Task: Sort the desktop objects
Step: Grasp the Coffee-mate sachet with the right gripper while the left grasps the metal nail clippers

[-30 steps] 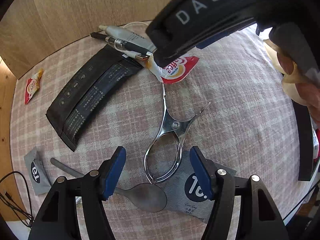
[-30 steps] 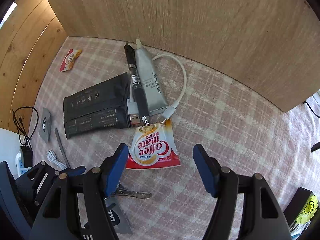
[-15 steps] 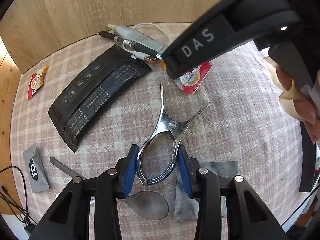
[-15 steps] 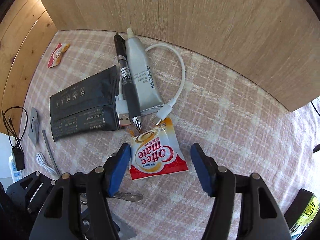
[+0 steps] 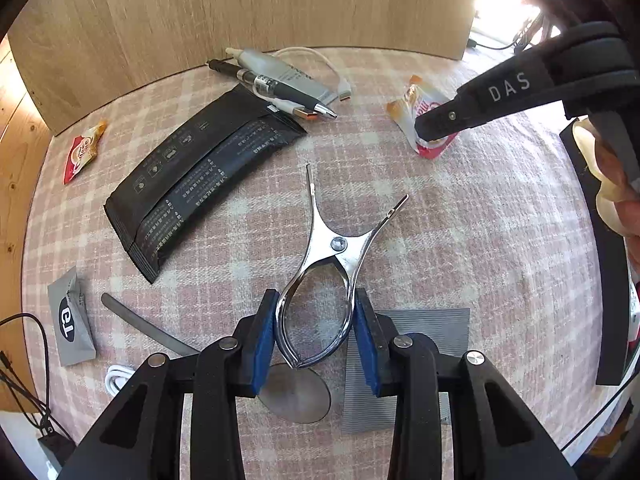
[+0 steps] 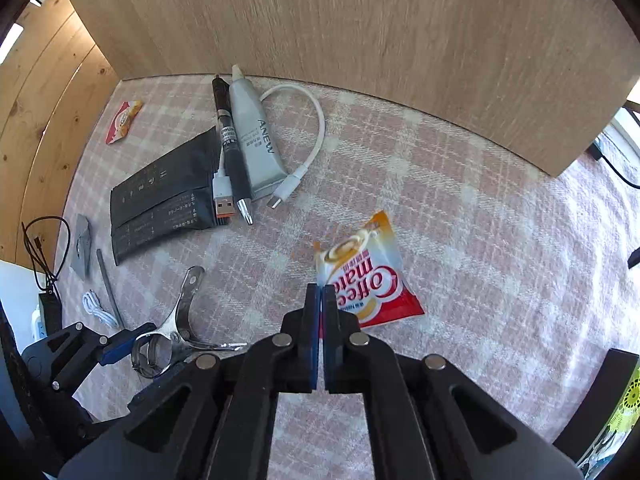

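While my left gripper [image 5: 314,330] points down at the pink plaid cloth [image 5: 460,220], its blue pads [image 5: 264,340] press on the looped handles of the shiny steel tongs [image 5: 332,256]; the jaws are closing a little more, about half open, with the tongs' two thin arms splayed toward the far side. My right gripper [image 6: 321,300] has its jaws fully together, pinching the near left corner of the glossy red-and-white sachet [image 6: 368,276] printed "Coffee mate". Far left lie a matte black pouch [image 6: 160,200] with small white print, a black pen [image 6: 232,152], a grey tube [image 6: 254,140] marked "ANEW" and a white USB cable [image 6: 312,128]. Near me, a dull spoon [image 5: 296,396] rests under the tongs beside a ribbed grey packet [image 5: 412,344].
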`<state>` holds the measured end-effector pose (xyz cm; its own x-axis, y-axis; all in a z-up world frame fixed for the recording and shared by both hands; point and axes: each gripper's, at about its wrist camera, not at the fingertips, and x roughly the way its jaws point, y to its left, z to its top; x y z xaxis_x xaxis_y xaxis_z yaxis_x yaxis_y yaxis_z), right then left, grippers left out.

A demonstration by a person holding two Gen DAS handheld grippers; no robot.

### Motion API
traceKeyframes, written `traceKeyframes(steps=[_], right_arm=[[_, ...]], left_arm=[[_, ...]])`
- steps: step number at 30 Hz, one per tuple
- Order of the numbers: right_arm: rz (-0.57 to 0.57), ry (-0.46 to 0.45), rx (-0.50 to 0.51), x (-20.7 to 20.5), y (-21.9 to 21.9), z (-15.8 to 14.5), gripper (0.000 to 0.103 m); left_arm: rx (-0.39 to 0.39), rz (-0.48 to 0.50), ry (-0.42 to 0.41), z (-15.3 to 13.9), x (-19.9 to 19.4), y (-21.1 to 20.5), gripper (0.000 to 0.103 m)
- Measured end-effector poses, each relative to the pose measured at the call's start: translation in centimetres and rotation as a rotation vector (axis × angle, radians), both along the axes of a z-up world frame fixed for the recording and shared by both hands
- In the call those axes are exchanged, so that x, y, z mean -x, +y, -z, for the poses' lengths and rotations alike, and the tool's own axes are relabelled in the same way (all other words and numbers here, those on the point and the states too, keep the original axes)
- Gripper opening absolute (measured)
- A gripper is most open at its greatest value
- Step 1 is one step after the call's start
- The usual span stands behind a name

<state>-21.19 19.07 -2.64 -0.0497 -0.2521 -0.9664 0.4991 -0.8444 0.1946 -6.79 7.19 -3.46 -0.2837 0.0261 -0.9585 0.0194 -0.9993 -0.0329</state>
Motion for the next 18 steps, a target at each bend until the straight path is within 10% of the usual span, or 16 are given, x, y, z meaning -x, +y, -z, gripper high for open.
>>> traceKeyframes(steps=[8,12,18], right_arm=[[0.001,-0.056,0.055,-0.3,1.6,0.1,0.002],[0.072,0.002,0.003,0.9,2.5,-1.2,0.062],[0.129,-0.037,-0.024,3.3,2.5,0.1,0.062]], left_arm=[[0.0,-0.008,0.007,-0.6,0.1,0.3,0.034],[-0.002,-0.005,0.025,-1.3,0.4,0.4,0.034],[-0.016,-0.021,0.021,-1.0,-0.3,-0.2,0.034]])
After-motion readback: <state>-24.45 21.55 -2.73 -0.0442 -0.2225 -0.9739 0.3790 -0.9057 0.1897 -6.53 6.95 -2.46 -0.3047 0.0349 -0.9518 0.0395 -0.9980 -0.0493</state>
